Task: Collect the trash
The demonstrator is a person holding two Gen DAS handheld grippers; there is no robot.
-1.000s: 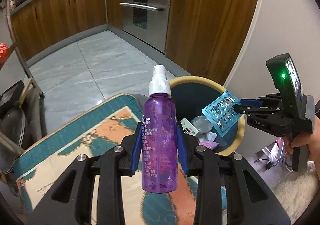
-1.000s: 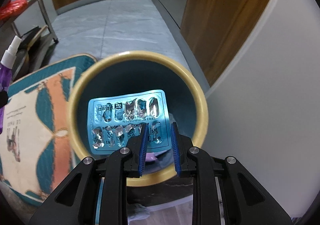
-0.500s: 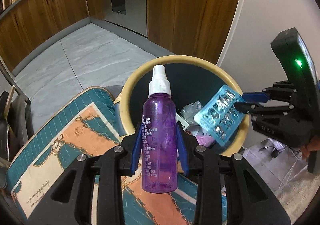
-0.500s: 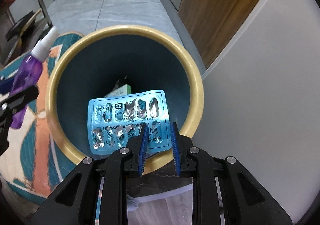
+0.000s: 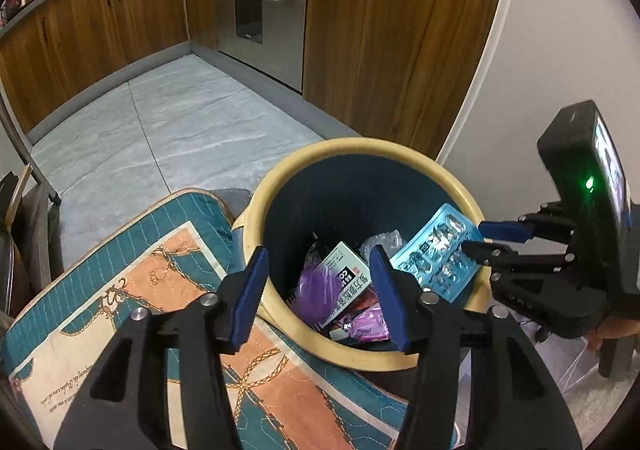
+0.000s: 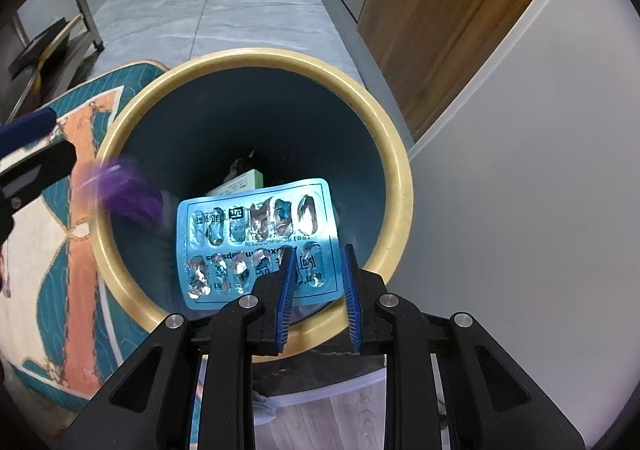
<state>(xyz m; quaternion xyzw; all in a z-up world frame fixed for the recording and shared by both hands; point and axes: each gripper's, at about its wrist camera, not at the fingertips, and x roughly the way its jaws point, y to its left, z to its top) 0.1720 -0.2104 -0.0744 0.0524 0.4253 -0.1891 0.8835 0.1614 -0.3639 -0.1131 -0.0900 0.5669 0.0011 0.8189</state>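
Now the left tool [image 5: 320, 290] has just been opening, empty above the bin's yellow rim [image 5: 256, 210]; a purple blur [image 6: 128, 190], probably the bottle, drops inside. Rightward, the right tool [image 6: 320, 278] pinches the blister pack [image 6: 256, 234] over the opening.

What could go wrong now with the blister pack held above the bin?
1. The blue foil blister pack hangs over the near edge of the yellow-rimmed bin; released by the right gripper here, it might catch on the rim.
2. The left gripper, just opened, crowds the same opening.
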